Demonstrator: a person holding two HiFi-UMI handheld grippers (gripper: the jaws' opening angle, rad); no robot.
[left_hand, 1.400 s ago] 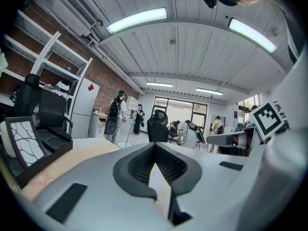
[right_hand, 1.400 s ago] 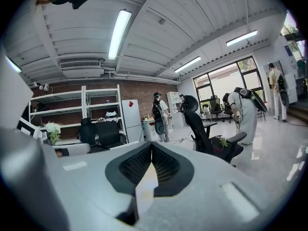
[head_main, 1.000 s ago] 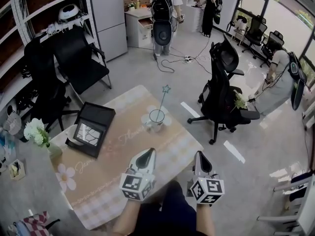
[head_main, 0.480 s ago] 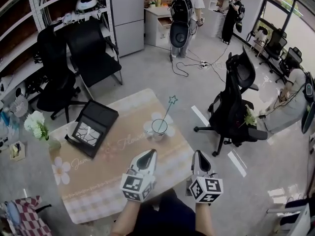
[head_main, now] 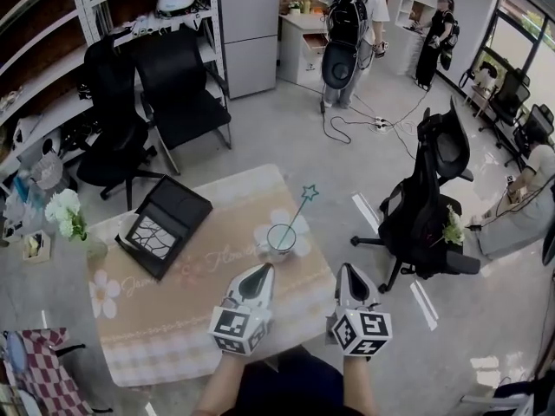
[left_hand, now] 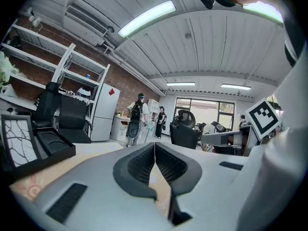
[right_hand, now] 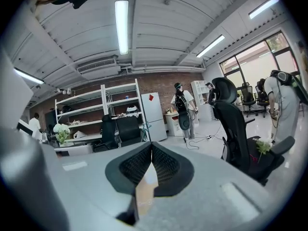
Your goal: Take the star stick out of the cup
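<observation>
Nothing of the task is done yet. The star stick stands leaning in the cup, at the centre of the frame, toward the far edge of the table. Your left gripper and right gripper hover low in the frame, near your body, short of the cup and touching nothing. Both pairs of jaws are pressed together and empty. Left to do, as I read it: reach in, spread one pair, pinch the stick, lift it clear.

Lower end of stick hidden inside cup. Arms cut off by head view's bottom edge. Jaws hide cup in gripper views.
</observation>
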